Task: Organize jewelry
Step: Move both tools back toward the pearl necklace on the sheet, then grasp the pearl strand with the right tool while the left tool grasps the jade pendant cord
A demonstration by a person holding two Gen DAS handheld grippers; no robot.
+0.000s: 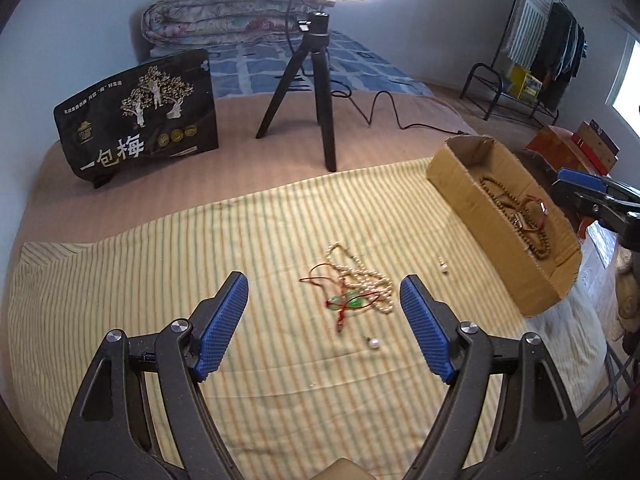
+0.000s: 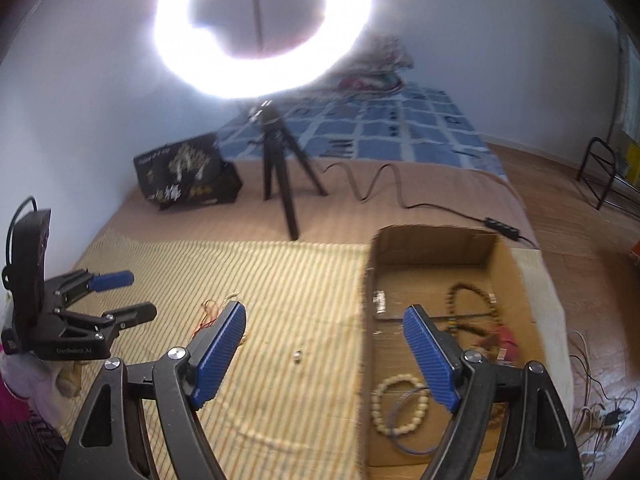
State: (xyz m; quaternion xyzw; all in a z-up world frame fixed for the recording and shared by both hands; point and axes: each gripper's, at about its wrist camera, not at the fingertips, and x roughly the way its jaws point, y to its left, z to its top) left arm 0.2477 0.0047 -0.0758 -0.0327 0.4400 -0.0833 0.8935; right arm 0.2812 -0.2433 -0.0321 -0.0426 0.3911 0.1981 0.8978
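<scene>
A tangle of a pearl necklace [image 1: 362,276], a red cord [image 1: 320,278] and a green pendant [image 1: 346,302] lies on the striped cloth [image 1: 160,280]. A loose pearl earring [image 1: 374,343] lies near it, another [image 1: 443,266] closer to the cardboard box [image 1: 472,200]. My left gripper [image 1: 322,312] is open and empty, just short of the tangle. My right gripper [image 2: 324,340] is open and empty above the box's left wall [image 2: 366,320]. The box holds a brown bead strand [image 2: 474,304], a pale bead bracelet [image 2: 396,404] and a blue ring [image 2: 408,420]. The left gripper also shows in the right wrist view [image 2: 120,296].
A black tripod [image 1: 316,92] with a ring light [image 2: 260,28] stands behind the cloth, its cable [image 2: 380,184] trailing right. A black printed bag [image 1: 140,116] stands at the back left. A folded quilt [image 1: 224,12] lies on the blue bedding. A clothes rack [image 1: 536,52] stands at the far right.
</scene>
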